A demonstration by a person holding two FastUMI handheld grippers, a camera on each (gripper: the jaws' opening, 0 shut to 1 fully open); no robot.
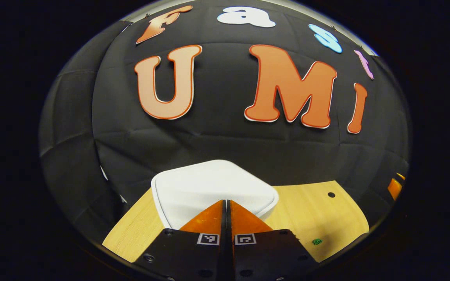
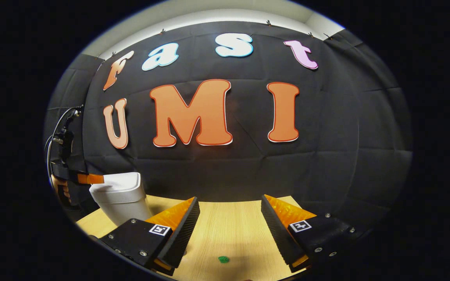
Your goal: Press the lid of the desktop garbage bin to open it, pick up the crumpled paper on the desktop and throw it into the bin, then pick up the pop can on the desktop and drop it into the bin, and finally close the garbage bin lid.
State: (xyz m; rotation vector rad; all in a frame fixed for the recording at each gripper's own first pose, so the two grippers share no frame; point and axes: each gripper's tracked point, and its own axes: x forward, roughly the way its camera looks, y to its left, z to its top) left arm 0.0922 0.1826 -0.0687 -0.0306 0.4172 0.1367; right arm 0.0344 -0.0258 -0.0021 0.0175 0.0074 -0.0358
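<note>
A white desktop bin stands on the wooden table; its closed lid (image 1: 213, 187) lies just under my left gripper (image 1: 227, 202), whose fingers are shut together with nothing between them, tips over the lid's near edge. In the right gripper view the bin (image 2: 121, 197) stands at the left, with the left gripper (image 2: 94, 178) touching or hovering at its lid, held by a hand (image 2: 61, 191). My right gripper (image 2: 229, 212) stands open above the table with nothing between its fingers.
The wooden table (image 2: 229, 234) carries a small green mark (image 2: 223, 259), also in the left gripper view as a green mark (image 1: 317, 242). A dark hole (image 1: 331, 194) sits near the table's far right. The black cloth wall stands close behind.
</note>
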